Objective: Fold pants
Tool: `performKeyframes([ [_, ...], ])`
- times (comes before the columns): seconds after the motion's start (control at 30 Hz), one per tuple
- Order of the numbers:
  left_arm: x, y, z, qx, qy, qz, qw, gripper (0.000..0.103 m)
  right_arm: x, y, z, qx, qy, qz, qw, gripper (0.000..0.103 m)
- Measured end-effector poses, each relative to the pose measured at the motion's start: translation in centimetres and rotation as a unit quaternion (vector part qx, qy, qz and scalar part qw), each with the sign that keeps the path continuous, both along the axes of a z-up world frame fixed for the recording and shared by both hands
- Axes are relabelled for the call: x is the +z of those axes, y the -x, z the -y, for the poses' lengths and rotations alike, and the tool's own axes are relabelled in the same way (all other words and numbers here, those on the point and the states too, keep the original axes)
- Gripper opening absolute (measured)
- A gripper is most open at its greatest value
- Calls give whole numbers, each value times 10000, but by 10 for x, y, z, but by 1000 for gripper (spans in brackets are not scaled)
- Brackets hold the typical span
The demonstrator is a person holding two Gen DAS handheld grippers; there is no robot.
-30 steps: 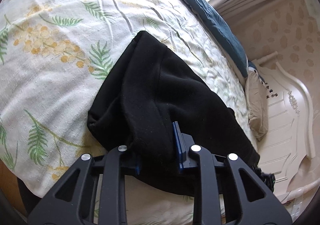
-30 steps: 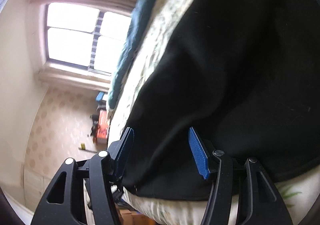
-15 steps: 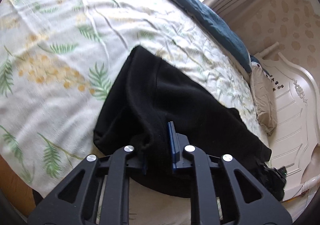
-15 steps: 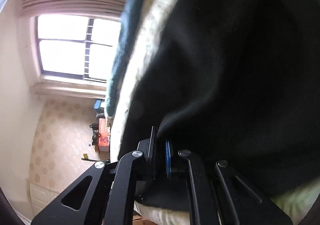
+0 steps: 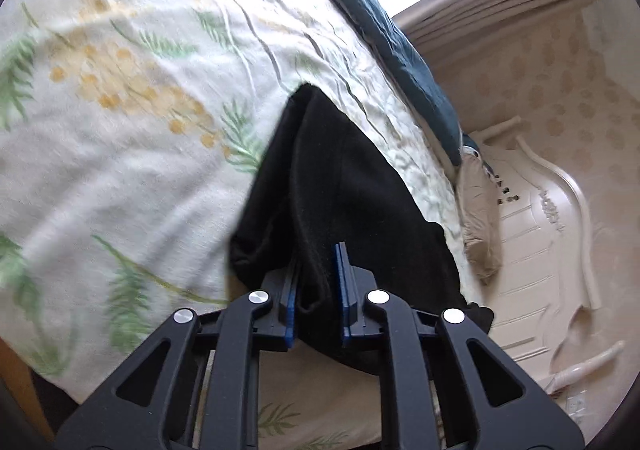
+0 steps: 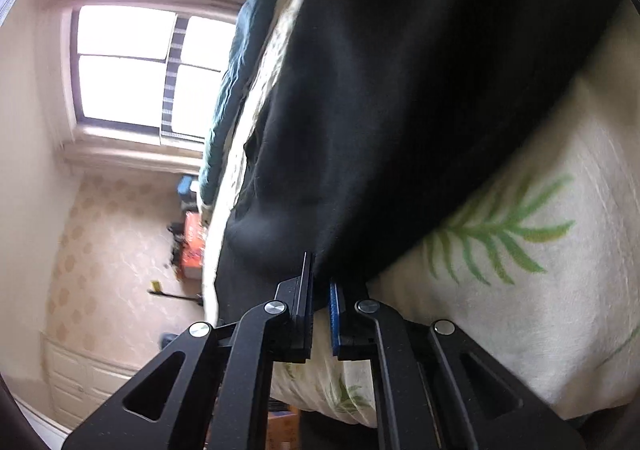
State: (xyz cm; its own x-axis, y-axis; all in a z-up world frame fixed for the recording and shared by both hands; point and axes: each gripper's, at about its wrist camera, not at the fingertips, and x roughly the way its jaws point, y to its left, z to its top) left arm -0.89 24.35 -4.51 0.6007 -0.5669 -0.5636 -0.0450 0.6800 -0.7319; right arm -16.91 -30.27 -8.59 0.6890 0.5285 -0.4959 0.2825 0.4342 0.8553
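pants of black fleece-like cloth [image 5: 344,185] lie in a long dark band on the cream bedspread printed with green fern leaves and yellow blossoms [image 5: 120,137], and that band runs straight away from the left gripper [image 5: 317,292] toward a narrow far end near the dark teal blanket [image 5: 400,49]. the left gripper's blue-padded jaws are drawn in narrow and pinch a thick bunch of the near edge. in the right wrist view the right gripper [image 6: 320,310] is nearly closed, its pads nipping a thin edge of the same pants [image 6: 400,109] at the bed's side. both hands hold the near end, so neither is closer to the far end. judging from this, the coming fold should carry the held end along the long axis, over the cloth ahead.
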Motion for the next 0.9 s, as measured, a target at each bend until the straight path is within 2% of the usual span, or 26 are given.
performKeyframes([
  [0.03,6,2,2,-7,-288,66,9996,18,2,-3,0,20,-52,10,10000,7],
  [0.07,14,5,7,-4,-698,137,9975,25,1,-4,1,46,-132,10,9999,8],
  [0.13,29,8,19,-23,-1533,193,9880,45,4,-6,3,89,-186,17,9998,10],
  [0.17,37,10,29,-25,-2021,184,9792,62,7,-5,5,127,-126,20,9998,11],
  [0.2,43,11,37,-39,-2405,201,9704,73,12,-4,7,147,-43,20,9999,12],
  [0.23,49,12,45,-76,-2661,247,9636,76,18,-3,12,131,85,37,9999,16],
  [0.3,61,14,61,-135,-3090,341,9504,97,30,5,25,18,351,93,9993,24],
  [0.37,73,17,80,-115,-3558,477,9333,101,48,10,51,-268,628,264,9973,36],
  [0.4,78,18,94,-195,-3715,632,9261,101,57,13,69,-444,763,355,9955,38],
  [0.47,83,17,114,-380,-3787,757,9216,101,73,18,114,-910,999,478,9897,39],
  [0.5,83,14,124,-505,-3728,752,9235,101,81,20,145,-1225,1053,607,9850,40],
  [0.57,80,5,134,-681,-3512,623,9318,101,91,22,201,-1884,1250,629,9721,44],
  [0.63,70,-5,140,-882,-3140,426,9443,101,93,21,264,-2501,1356,625,9567,44],
  [0.67,66,-7,143,-898,-3051,386,9473,101,91,19,284,-2725,1369,534,9509,44],
  [0.7,61,-10,145,-893,-3027,332,9483,101,86,16,313,-3002,1313,382,9440,44],
  [0.77,52,-13,149,-860,-3146,188,9451,101,78,9,345,-3253,1186,368,9374,44],
  [0.83,42,-17,150,-814,-3233,19,9428,101,70,-2,373,-3394,1348,111,9309,44],
  [0.9,36,-18,150,-795,-3249,-55,9424,101,60,-15,386,-3417,1227,-68,9317,44],
])
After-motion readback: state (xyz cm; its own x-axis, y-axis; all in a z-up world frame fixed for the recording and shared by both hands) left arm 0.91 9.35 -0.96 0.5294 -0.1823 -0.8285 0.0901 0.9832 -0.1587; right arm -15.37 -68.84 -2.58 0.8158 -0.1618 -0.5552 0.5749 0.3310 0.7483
